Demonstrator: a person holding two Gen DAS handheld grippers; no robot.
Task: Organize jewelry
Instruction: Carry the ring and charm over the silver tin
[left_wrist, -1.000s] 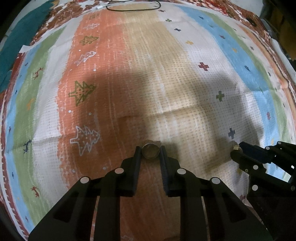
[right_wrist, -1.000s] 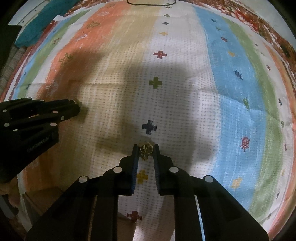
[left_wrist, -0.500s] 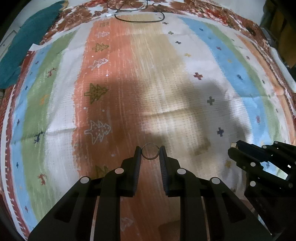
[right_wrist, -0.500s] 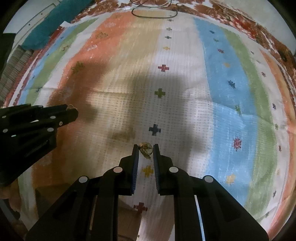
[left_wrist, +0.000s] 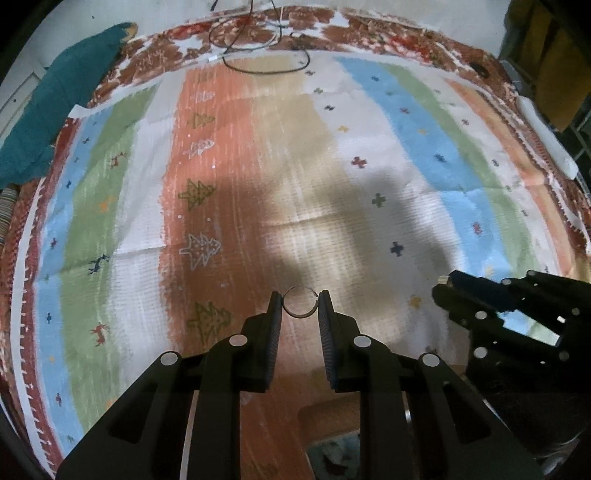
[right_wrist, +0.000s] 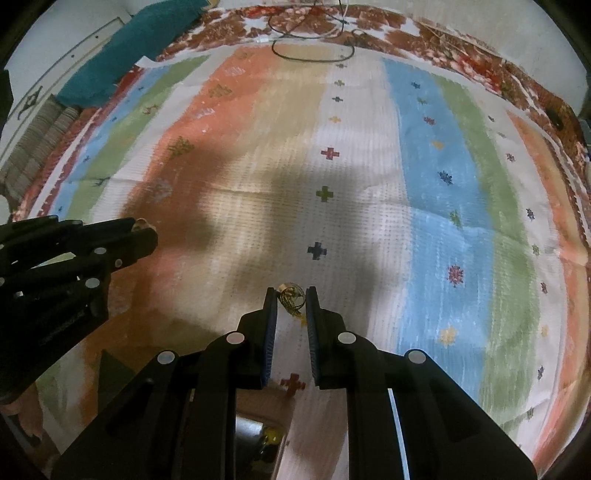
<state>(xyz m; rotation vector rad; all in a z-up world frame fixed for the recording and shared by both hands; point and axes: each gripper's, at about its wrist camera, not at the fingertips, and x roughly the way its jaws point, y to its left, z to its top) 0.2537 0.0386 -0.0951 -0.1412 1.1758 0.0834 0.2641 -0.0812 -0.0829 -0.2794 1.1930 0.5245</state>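
In the left wrist view my left gripper (left_wrist: 300, 304) is shut on a thin silver ring (left_wrist: 300, 302), held by its sides well above the striped cloth (left_wrist: 229, 155). The right gripper shows at the right edge of that view, side on. In the right wrist view my right gripper (right_wrist: 291, 298) is shut on a gold ornate ring (right_wrist: 290, 297) pinched between its pads, also above the cloth. The left gripper (right_wrist: 142, 230) reaches in from the left there, with a bit of its ring at the tips.
A black cable (left_wrist: 266, 55) loops at the far edge of the cloth. A teal cloth (left_wrist: 55, 107) lies at the far left. A box with a shiny inside (right_wrist: 255, 428) shows low between the right fingers, and another opening (left_wrist: 332, 443) below the left fingers.
Both grippers have risen from the cloth with their rings still held; the cloth now looks farther away and more of its far edge and the cable show.
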